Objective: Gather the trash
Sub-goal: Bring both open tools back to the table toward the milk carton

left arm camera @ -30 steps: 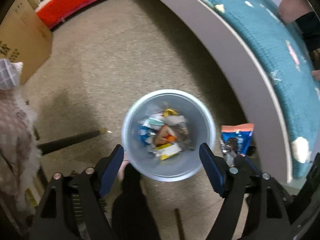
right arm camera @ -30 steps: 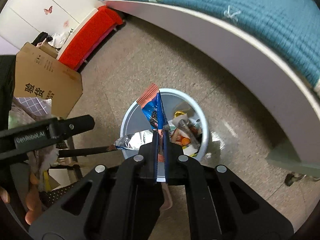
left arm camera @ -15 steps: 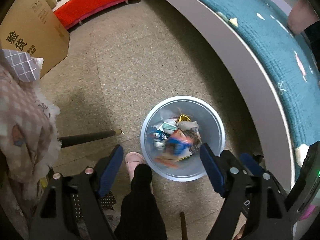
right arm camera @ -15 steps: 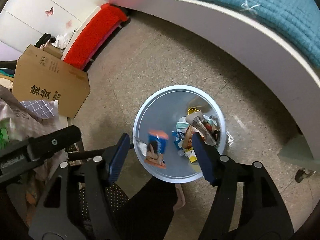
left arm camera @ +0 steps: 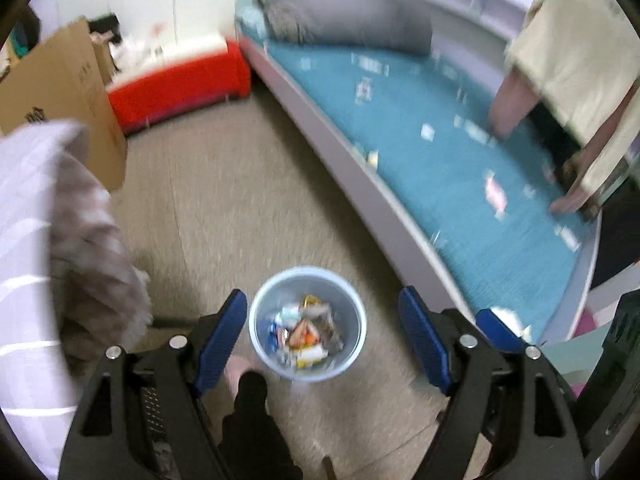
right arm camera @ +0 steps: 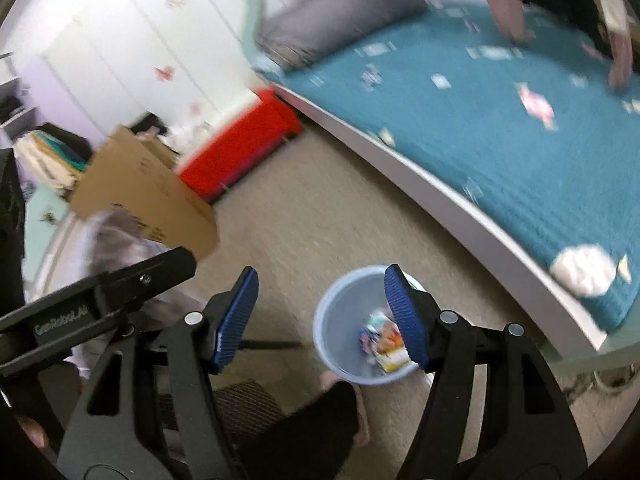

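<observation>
Left gripper spread and empty above the bin on the floor, wrappers already inside; right gripper likewise spread, empty. Scraps scattered across the bedspread look uncollected.

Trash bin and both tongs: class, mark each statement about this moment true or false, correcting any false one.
1. The trash bin holds wrappers. True.
2. The right tongs grip a snack bag. False: they are open and empty.
3. The left tongs are open. True.
4. The bin stands on the bed. False: it stands on the floor beside it.
5. Scraps lie on the bed's blue cover. True.
</observation>
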A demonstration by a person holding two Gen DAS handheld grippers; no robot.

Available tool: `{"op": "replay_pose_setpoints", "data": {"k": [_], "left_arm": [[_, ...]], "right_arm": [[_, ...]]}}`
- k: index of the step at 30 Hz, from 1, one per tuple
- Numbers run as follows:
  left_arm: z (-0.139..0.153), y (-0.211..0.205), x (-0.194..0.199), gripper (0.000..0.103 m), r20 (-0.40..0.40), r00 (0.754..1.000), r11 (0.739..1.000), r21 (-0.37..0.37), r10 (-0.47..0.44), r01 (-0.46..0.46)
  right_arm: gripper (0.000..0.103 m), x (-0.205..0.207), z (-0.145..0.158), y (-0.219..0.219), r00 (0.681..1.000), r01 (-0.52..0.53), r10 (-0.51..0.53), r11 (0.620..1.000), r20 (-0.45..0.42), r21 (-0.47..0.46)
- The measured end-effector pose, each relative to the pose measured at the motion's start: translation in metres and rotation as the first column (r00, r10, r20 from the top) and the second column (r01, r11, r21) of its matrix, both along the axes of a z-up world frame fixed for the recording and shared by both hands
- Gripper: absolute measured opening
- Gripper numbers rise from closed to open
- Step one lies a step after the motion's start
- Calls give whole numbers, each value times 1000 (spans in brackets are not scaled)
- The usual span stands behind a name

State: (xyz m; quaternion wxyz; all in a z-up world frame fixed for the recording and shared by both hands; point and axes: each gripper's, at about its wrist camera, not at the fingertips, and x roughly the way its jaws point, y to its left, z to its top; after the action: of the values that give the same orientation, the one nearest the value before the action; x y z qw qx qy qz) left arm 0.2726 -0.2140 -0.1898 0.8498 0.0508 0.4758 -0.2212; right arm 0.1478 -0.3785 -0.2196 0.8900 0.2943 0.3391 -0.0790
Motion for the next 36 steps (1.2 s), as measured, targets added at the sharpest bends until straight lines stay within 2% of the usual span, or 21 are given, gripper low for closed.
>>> {"op": "replay_pose_setpoints", "data": {"k": [4,8,13,16,18,19,20,21,24,27,28,30,32,34,36], "left_arm": [[59,42,-16,77,107,994,999,-48,29,-24],[110,117,-31,84,222,968,991,-82,120,-105],[139,229,-32,84,268,926,964,-105,264,-245],[143,304,-28,84,267,892,931,-103,364,-349],[144,359,-28,84,260,851,890,-128,457,-439],[142,390,-30,84,241,824,858,-167,513,-486],[140,411,-29,84,220,807,835,-193,549,-515],[135,438,-30,84,183,779,796,-236,599,-557],[112,494,-27,84,83,723,706,-313,686,-635],[90,526,-17,68,-22,713,659,-362,701,-659],[83,533,-13,67,-61,711,641,-384,701,-665],[67,545,-7,67,-133,697,588,-440,704,-678],[58,551,-2,67,-160,683,553,-472,713,-687],[54,560,1,67,-167,655,513,-493,737,-703],[53,563,9,67,-162,636,494,-497,754,-713]], "right_arm": [[66,-4,57,40,992,-72,76,996,100,-45],[67,7,105,102,964,-192,207,976,164,-103],[67,37,137,189,908,-355,378,923,179,-145],[67,57,149,253,858,-457,482,874,178,-163],[67,77,152,300,820,-528,550,834,162,-160],[67,87,154,323,796,-567,585,811,158,-146],[67,94,154,335,784,-587,603,797,150,-141],[67,102,155,361,766,-610,628,778,139,-149],[67,122,152,414,723,-668,680,733,119,-127],[67,137,147,456,699,-697,707,707,103,-122],[67,141,145,467,694,-703,713,701,102,-120],[67,152,140,487,685,-715,723,691,91,-106],[67,161,134,493,686,-716,723,691,83,-101],[67,169,128,504,683,-721,726,687,73,-90],[67,178,123,511,684,-722,726,687,63,-78]]}}
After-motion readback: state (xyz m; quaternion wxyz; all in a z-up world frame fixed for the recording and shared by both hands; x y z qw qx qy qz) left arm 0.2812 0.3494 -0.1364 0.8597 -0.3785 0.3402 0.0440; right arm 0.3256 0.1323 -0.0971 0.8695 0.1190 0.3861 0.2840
